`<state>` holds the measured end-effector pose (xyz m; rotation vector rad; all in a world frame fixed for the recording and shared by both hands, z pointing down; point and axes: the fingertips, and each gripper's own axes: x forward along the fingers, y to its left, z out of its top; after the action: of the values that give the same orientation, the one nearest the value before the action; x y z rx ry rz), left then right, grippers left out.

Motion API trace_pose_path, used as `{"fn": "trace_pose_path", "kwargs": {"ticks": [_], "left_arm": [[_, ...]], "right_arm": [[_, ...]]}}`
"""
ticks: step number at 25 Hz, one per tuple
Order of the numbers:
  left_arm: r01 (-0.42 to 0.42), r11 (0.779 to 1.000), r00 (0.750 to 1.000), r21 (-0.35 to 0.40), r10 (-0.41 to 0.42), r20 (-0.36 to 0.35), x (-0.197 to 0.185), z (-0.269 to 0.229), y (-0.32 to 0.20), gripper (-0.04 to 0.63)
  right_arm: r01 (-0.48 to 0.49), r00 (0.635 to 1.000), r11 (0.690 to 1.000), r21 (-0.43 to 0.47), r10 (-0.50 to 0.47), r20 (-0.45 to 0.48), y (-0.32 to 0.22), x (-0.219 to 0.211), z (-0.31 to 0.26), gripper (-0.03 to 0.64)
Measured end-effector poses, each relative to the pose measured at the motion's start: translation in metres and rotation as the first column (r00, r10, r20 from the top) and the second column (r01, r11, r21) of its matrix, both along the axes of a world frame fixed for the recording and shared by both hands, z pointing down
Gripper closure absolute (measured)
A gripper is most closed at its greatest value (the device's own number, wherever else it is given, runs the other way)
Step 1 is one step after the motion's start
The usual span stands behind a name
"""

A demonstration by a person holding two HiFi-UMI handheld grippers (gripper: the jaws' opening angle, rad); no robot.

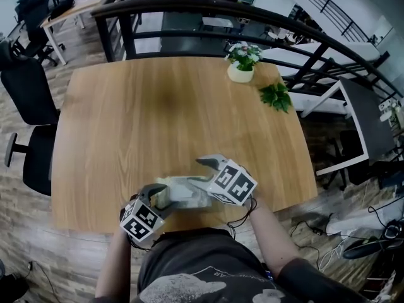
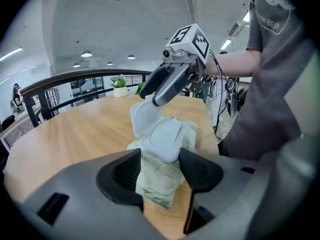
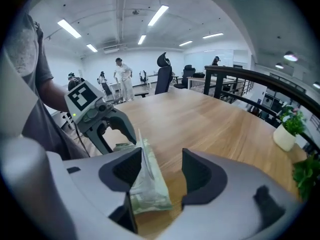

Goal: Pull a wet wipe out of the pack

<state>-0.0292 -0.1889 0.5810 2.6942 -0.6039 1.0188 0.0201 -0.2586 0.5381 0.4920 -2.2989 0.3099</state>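
A pale green wet wipe pack (image 1: 186, 193) lies near the front edge of the wooden table (image 1: 158, 118). My left gripper (image 1: 158, 197) is shut on the pack's near end (image 2: 165, 169), with a pad against each side. The pack's white lid (image 2: 142, 116) stands flipped up. My right gripper (image 1: 205, 161) hovers over the far end, and its fingertips (image 2: 149, 93) sit just above the lid. Its jaws stand open (image 3: 162, 166) with bare table between them. The pack (image 3: 145, 184) lies low by its left jaw, and the left gripper (image 3: 120, 140) holds the other end.
A small potted plant (image 1: 242, 62) and a green leafy sprig (image 1: 276, 96) sit at the table's far right. A black railing (image 1: 208, 8) curves behind the table. Office chairs (image 1: 28, 93) stand to the left. Cables lie on the floor at the right (image 1: 353, 232).
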Motion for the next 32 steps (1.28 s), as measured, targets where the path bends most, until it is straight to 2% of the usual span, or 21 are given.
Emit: {"fn": "trace_pose_path", "kwargs": {"ticks": [2,4,5,11,15,21,26,32], "left_arm": [[0.005,1.000,1.000,0.000,-0.005,0.002,-0.001,0.000,0.000,0.345],[0.011,1.000,1.000,0.001,-0.011,0.005,-0.001,0.000,0.000,0.345],[0.014,1.000,1.000,0.002,-0.014,0.007,-0.001,0.000,0.000,0.345],[0.029,1.000,0.999,0.001,-0.029,0.017,-0.002,-0.001,0.000,0.345],[0.060,0.998,0.998,-0.015,-0.059,0.017,-0.002,-0.002,-0.001,0.345],[0.136,0.989,0.991,-0.051,-0.137,-0.012,-0.006,-0.004,0.000,0.345],[0.234,0.971,0.967,-0.047,-0.237,-0.090,-0.003,-0.032,-0.002,0.345],[0.252,0.968,0.967,-0.017,-0.252,-0.048,0.033,-0.037,0.000,0.344]], "right_arm": [[-0.056,0.998,0.997,0.057,0.057,-0.011,-0.014,0.005,0.000,0.389],[-0.125,0.991,0.983,0.132,0.130,-0.032,-0.028,0.013,0.003,0.542],[-0.145,0.987,0.978,0.151,0.153,-0.042,-0.031,0.016,0.006,0.566],[-0.158,0.985,0.983,0.096,0.164,-0.054,-0.031,0.019,0.033,0.572],[-0.130,0.987,0.991,0.028,0.132,-0.093,-0.025,0.020,0.055,0.572],[-0.129,0.991,0.992,-0.011,0.128,-0.047,-0.021,0.013,0.061,0.572],[-0.150,0.989,0.989,0.007,0.150,0.010,-0.020,0.018,0.046,0.571],[-0.186,0.980,0.983,0.008,0.185,0.070,-0.009,0.038,0.031,0.571]]}}
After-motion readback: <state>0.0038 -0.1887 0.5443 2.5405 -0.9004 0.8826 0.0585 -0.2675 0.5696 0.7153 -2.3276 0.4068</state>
